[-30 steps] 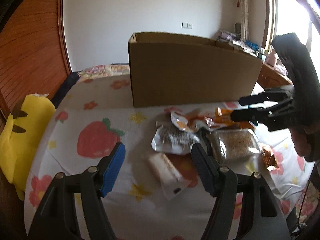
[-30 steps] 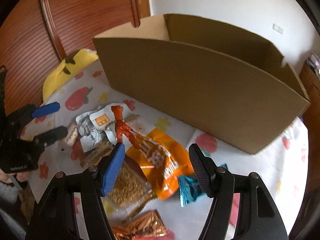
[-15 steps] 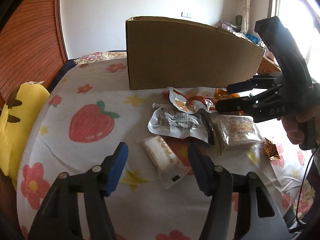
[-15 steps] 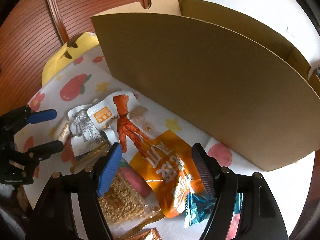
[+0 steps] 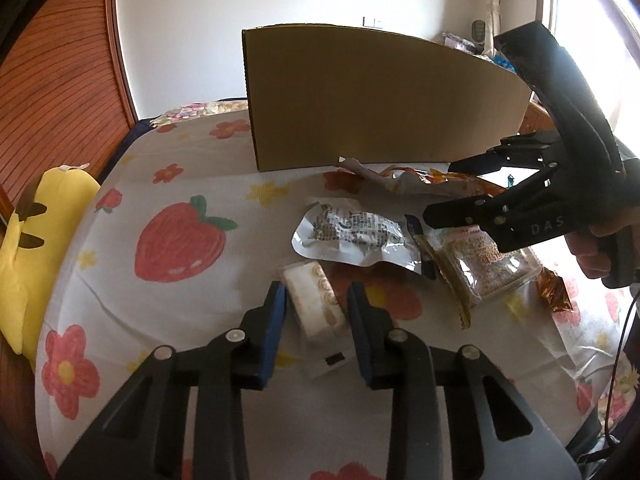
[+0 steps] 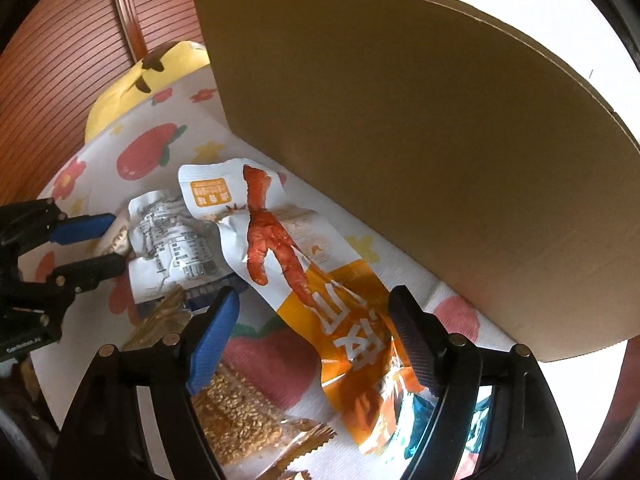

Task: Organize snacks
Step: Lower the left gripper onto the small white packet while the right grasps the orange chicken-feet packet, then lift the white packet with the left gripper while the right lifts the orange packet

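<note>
Left tongs (image 5: 316, 308) straddle white snack packet (image 5: 314, 307); cardboard box (image 5: 376, 100) behind.

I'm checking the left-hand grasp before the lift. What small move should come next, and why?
Probably close the left gripper a little more: its jaws straddle the small white cake pack lying on the cloth, with slim gaps either side, so it looks not yet pinched.

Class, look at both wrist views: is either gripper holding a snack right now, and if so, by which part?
Neither holds yet. The left gripper straddles the small white cake packet mid-length; the right gripper is open over the orange packet.
</note>
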`<action>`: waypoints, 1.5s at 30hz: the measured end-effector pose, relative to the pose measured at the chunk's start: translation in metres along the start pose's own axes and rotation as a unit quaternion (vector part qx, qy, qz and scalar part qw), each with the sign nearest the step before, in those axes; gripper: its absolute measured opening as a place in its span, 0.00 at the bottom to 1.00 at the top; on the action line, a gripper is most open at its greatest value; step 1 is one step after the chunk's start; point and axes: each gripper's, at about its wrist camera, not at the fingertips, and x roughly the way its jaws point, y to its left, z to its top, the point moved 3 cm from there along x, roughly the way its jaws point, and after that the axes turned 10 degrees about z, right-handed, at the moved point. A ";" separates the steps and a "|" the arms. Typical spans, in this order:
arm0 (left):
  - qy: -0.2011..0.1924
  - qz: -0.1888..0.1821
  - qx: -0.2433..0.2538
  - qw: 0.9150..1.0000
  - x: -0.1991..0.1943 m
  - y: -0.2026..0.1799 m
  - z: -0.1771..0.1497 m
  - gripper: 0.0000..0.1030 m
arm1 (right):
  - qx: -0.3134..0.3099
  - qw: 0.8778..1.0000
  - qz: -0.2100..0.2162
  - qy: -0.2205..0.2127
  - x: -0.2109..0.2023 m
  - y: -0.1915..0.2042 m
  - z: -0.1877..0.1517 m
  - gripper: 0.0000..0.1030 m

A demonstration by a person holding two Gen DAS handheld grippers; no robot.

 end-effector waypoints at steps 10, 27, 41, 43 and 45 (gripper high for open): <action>0.005 0.004 -0.005 1.000 0.004 0.002 0.000 0.26 | 0.019 0.999 -0.023 -0.011 -0.008 -0.013 -0.005 0.39; -0.001 0.023 -0.001 1.000 0.003 0.000 -0.002 0.21 | 0.001 0.997 -0.071 -0.037 -0.024 0.003 -0.023 0.28; -0.002 0.022 -0.006 1.000 0.001 0.000 -0.002 0.20 | 0.043 0.991 -0.060 -0.109 -0.081 0.012 -0.058 0.28; -0.003 0.023 -0.005 1.000 0.001 0.000 -0.002 0.20 | 0.048 0.990 -0.065 -0.115 -0.085 0.013 -0.065 0.28; -0.003 0.025 -0.004 1.000 0.001 -0.001 -0.003 0.20 | 0.051 0.989 -0.070 -0.118 -0.090 0.014 -0.071 0.28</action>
